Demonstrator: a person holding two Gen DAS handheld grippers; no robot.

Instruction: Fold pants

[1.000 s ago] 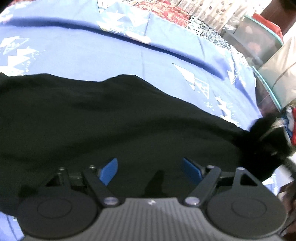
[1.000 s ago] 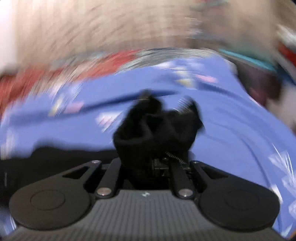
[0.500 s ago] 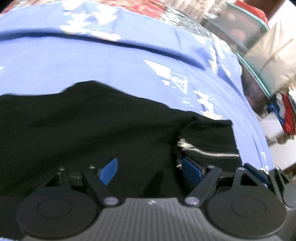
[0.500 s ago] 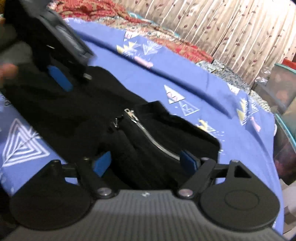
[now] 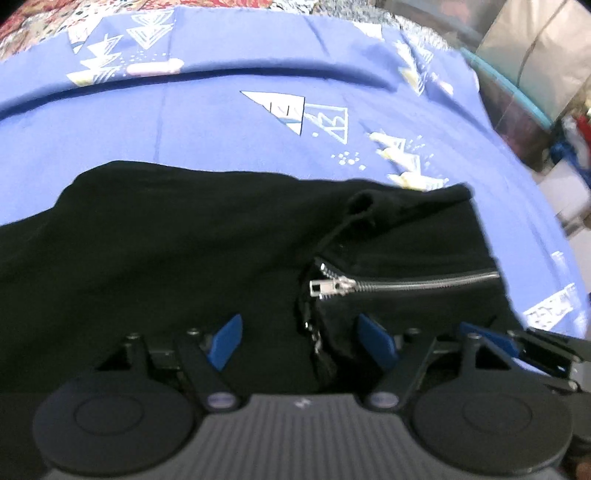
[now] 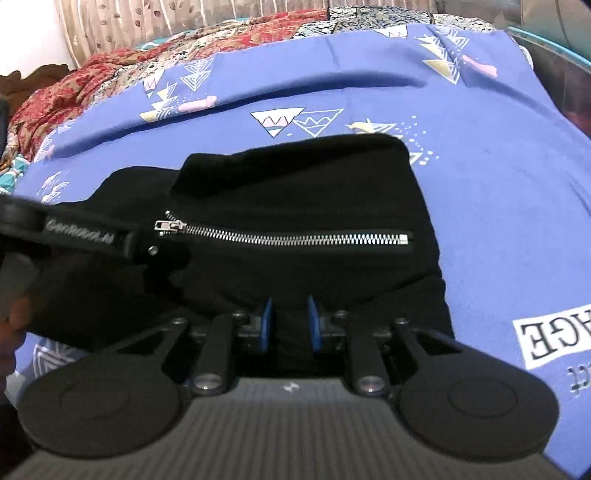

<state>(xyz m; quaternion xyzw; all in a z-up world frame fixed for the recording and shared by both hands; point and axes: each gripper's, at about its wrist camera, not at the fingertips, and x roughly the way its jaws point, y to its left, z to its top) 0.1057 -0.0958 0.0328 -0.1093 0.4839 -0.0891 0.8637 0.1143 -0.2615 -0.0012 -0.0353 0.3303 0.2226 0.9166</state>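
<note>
Black pants [image 5: 166, 240] lie on a blue patterned bedsheet [image 5: 221, 122], with a zippered end [image 6: 288, 236] folded over on top. My left gripper [image 5: 301, 341] hovers low over the cloth just left of the zip pull [image 5: 325, 287]. Its jaws are closing, with a ridge of fabric between the blue pads [image 5: 225, 341], which stand apart from it. My right gripper [image 6: 290, 325] is at the near edge of the folded end. Its jaws are closing too, a narrow gap remains, and black cloth sits in it. The left gripper's casing [image 6: 85, 232] shows at the left of the right wrist view.
A red patterned quilt [image 6: 92, 81] and a curtain [image 6: 147, 22] lie beyond the sheet. A clear box with a teal rim [image 5: 517, 103] stands off the bed's right side. A hand [image 6: 14, 317] shows at the left edge. Bare sheet [image 6: 498, 184] spreads right of the pants.
My right gripper let go of the bunched cloth, opened wide, sank and narrowed again at the folded end. My left gripper slid right along the pants to the zipper.
</note>
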